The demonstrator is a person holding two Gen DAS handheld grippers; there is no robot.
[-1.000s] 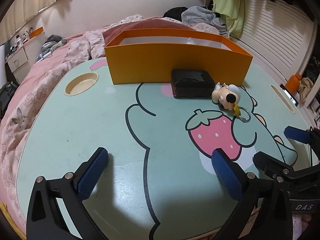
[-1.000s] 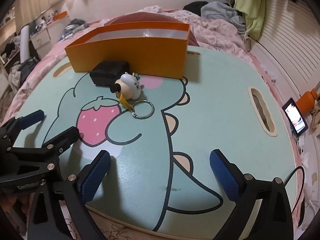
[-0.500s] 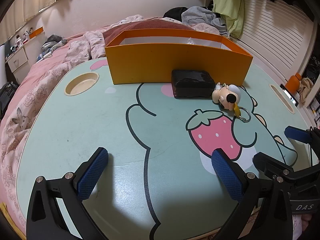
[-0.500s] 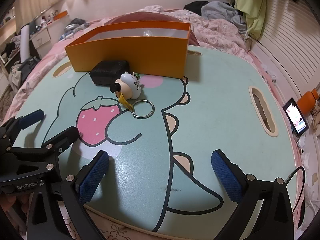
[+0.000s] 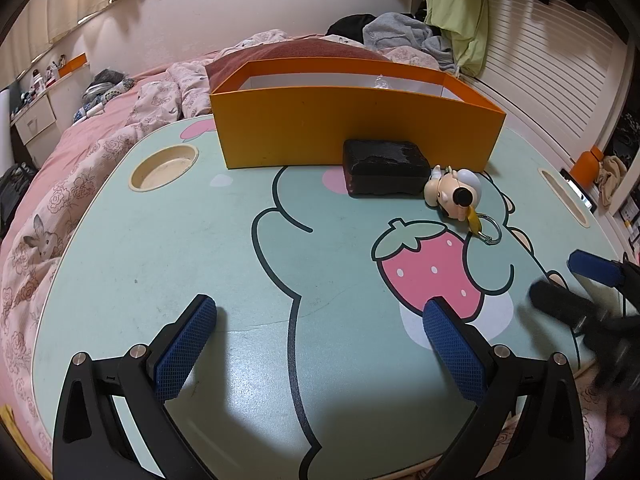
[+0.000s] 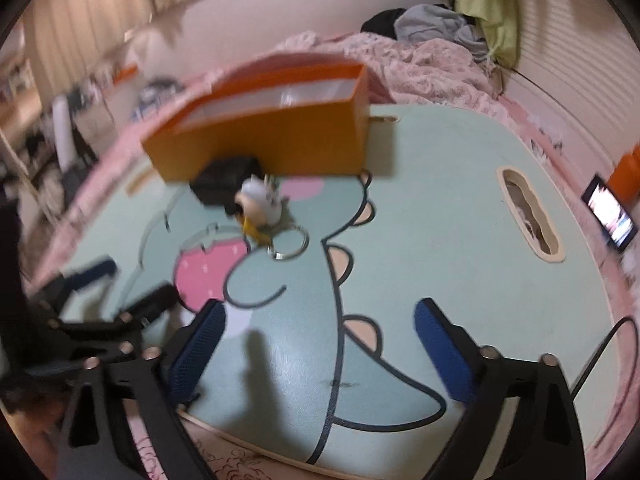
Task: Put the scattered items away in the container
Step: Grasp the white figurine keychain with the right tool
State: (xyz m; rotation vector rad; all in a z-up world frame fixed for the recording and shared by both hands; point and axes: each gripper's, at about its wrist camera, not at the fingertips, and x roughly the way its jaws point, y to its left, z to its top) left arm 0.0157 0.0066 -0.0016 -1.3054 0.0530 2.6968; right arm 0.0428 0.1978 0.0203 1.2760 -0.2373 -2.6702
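Note:
An open orange box [image 5: 352,128] stands at the far side of the mint cartoon-print table [image 5: 180,248]. A black block [image 5: 386,168] lies against its front wall, and a white doll keychain [image 5: 456,196] with a metal ring [image 5: 489,230] lies beside it. The box [image 6: 280,136], block [image 6: 224,180] and keychain [image 6: 260,204] show blurred in the right wrist view. My left gripper [image 5: 320,344] is open and empty near the front edge. My right gripper [image 6: 320,344] is open and empty, and appears blurred at the right of the left wrist view [image 5: 576,288].
A round cup recess [image 5: 164,168] sits at the table's left and a handle slot [image 6: 532,212] at its right. A pink floral duvet [image 5: 52,200] surrounds the table. A lit phone [image 6: 610,212] and an orange bottle [image 5: 586,166] lie right of it.
My right gripper has started moving: its view is now blurred and shifted, with the box and keychain nearer the centre. The left gripper and the objects have not moved.

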